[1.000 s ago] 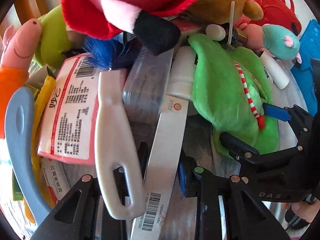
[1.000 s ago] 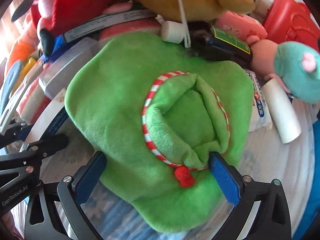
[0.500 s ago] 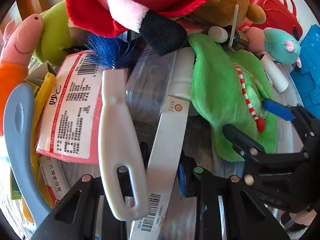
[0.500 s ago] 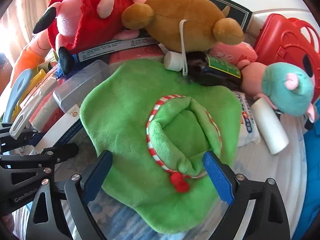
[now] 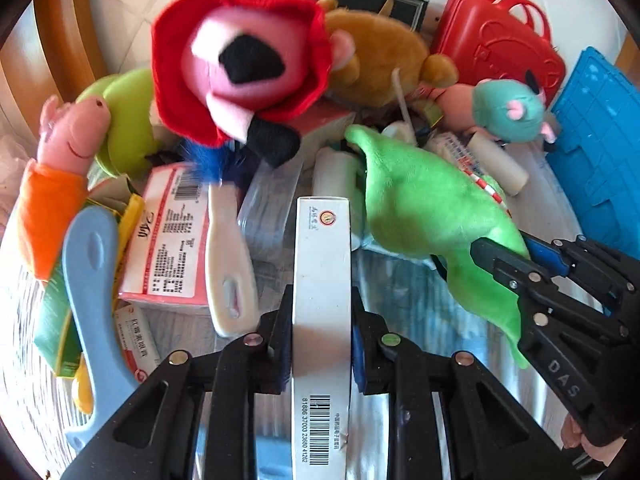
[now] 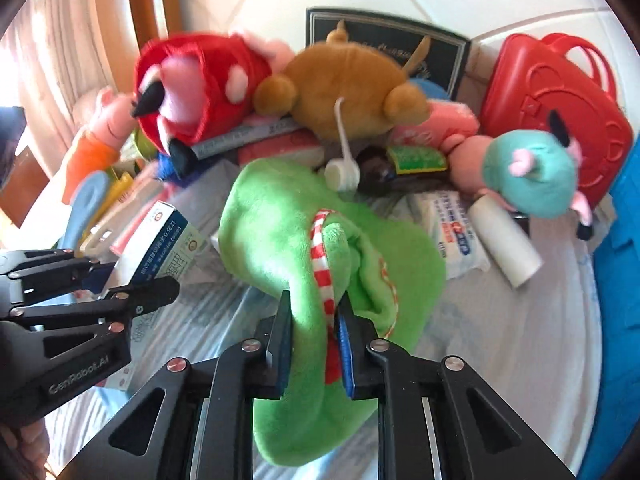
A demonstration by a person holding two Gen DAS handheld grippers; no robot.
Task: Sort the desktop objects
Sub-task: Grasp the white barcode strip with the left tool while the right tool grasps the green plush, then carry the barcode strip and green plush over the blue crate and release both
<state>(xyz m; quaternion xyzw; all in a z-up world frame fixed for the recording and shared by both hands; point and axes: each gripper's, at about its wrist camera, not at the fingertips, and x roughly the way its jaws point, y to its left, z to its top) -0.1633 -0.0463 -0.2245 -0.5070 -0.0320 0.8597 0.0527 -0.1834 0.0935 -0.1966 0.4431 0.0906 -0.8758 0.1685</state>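
Two grips on. Left gripper (image 5: 322,344) clenched on a long white box (image 5: 322,300) with a barcode at its near end; box runs straight away between the pads, far end raised off the table (image 5: 404,292) and ending short of the pile. Right gripper (image 6: 312,344) clamped on a green plush hat (image 6: 320,256) with a red-and-white striped band; blue pads pinch a fold near the band, the rest bunches up beyond the fingers and sags below them. In the left view the hat hangs from the right gripper at right, brim drooping.

Just past the grippers, left side: white brush handle (image 5: 230,256) with blue bristles, lying on a pink-and-white packet (image 5: 168,236). Light blue plastic spoon-shaped tool (image 5: 90,292) left of that, over a yellow item I can't identify. Clear plastic container (image 5: 268,208) beyond the box tip.

Right side on the table: white tube (image 6: 504,240) and a white packet with blue print (image 6: 452,232), touching each other, near the hat.

Farther: teal-headed pink plush (image 6: 528,176), brown plush (image 6: 344,92) with a white cord and cap hanging, red-hooded pink plush (image 6: 192,84) lying on the heap, orange-shirted pink plush (image 5: 56,172) far left beside a lime green plush (image 5: 124,120).

Farthest: red plastic case with handles (image 6: 560,96) at right, dark framed plaque (image 6: 384,48) behind the brown plush, blue crate (image 5: 600,144) along the right edge.
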